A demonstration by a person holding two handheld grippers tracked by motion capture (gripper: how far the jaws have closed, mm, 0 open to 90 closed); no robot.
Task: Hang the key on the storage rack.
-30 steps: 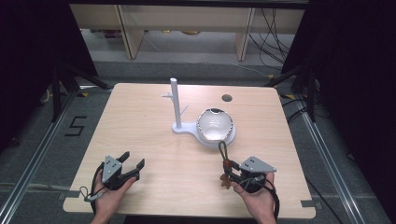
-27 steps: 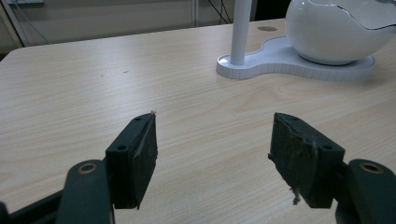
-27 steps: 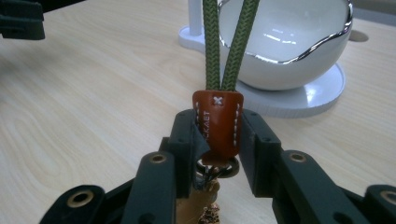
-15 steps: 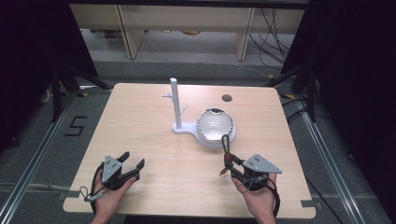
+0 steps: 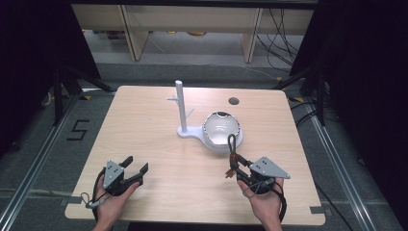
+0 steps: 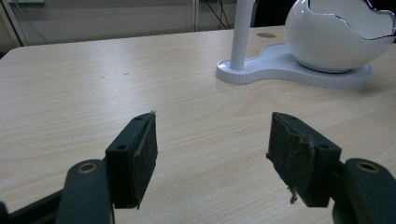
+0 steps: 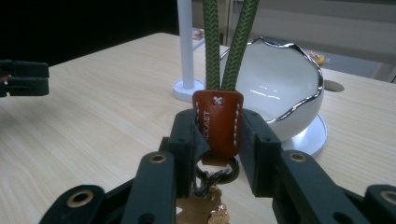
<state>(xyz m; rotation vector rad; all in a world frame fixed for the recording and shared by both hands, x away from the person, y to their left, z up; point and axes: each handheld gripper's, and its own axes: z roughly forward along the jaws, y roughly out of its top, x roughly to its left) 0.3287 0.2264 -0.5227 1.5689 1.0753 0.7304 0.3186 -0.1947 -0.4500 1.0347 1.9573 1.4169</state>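
High view: wood table (image 5: pixel 154 120), white stand (image 5: pixel 182 110) with a thin post at centre, its flat base running right under a white egg-shaped bowl (image 5: pixel 221 130). Right gripper (image 5: pixel 234 163) near the front right edge, held in a hand, jaws pointing toward the bowl. It grips a keychain (image 5: pixel 232 149); the green cord loop sticks up from the jaws and ends just at the bowl's front rim. Left gripper (image 5: pixel 136 169) at front left, well apart from stand and bowl, jaws spread, nothing between them. Dark round hole (image 5: pixel 234 101) in the table behind the bowl.

Left gripper view: left gripper (image 6: pixel 212 140) with both black pads wide apart over bare table (image 6: pixel 93 93). Stand (image 6: pixel 243 42) and bowl (image 6: pixel 341 37) ahead at upper right.

Right gripper view: right gripper (image 7: pixel 218 135) clamped on the brown leather tab of the keychain (image 7: pixel 218 121). Two green cord strands rise upright from the tab, metal ring and brass bits hang below it. Bowl (image 7: pixel 280 93) just behind, stand (image 7: pixel 186 46) to its left. Left gripper (image 7: pixel 23 77) at far left edge.
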